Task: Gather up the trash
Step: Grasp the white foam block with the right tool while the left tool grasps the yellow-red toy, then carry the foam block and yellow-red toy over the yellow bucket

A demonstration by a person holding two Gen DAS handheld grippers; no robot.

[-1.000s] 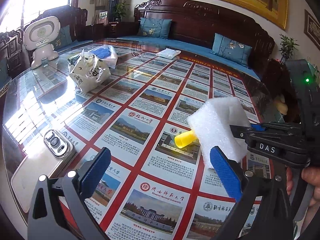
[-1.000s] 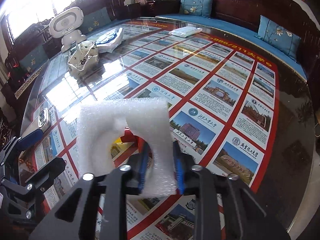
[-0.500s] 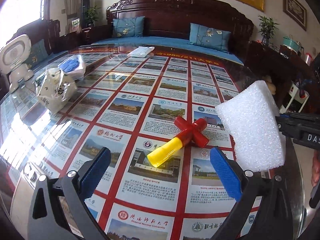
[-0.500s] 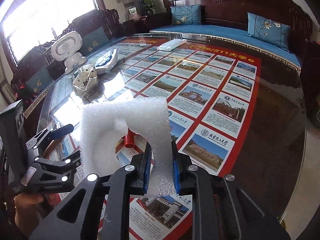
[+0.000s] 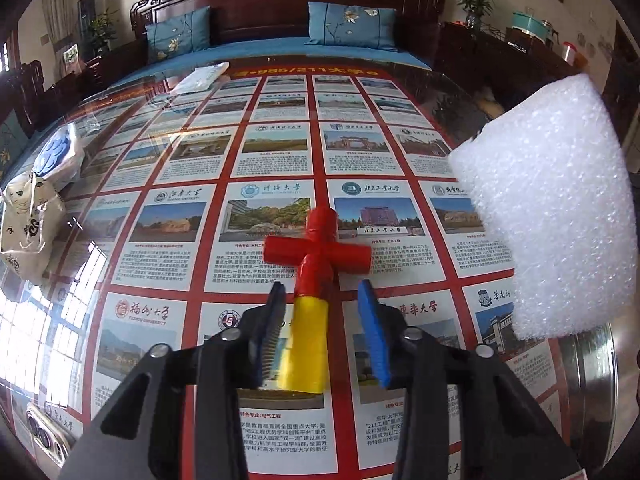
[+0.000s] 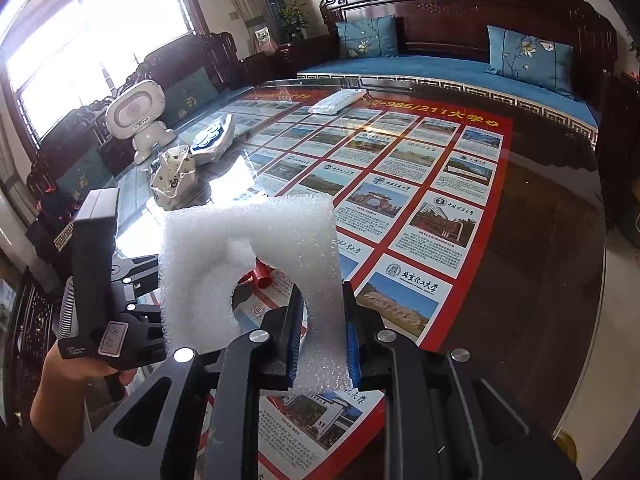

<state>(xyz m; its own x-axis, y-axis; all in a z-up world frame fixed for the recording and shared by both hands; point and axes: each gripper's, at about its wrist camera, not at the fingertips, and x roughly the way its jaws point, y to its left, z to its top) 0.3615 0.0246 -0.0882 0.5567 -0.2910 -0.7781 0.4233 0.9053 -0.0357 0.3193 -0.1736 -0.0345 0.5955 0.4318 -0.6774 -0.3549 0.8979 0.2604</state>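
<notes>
A red and yellow cross-shaped tube piece [image 5: 310, 276] lies on the glass table [image 5: 460, 104] over a poster. My left gripper [image 5: 320, 312] straddles its yellow end; the blue pads stand a little apart from it on both sides, so it is open. My right gripper [image 6: 320, 324] is shut on a white foam sheet [image 6: 248, 264] and holds it above the table. The foam also shows at the right of the left wrist view [image 5: 548, 208]. Through the foam's cutout I see the red piece [image 6: 262, 276].
A patterned white bag [image 5: 26, 228] and a blue-and-white packet [image 5: 56, 156] lie at the left. A flat white packet [image 5: 202, 76] lies at the far edge. A white toy robot [image 6: 138, 118] stands far left. A phone [image 5: 48, 434] lies near left.
My left gripper has swung right and forward onto the red and yellow piece, and its jaws have narrowed around the yellow end. My right gripper has lifted the foam a little higher.
</notes>
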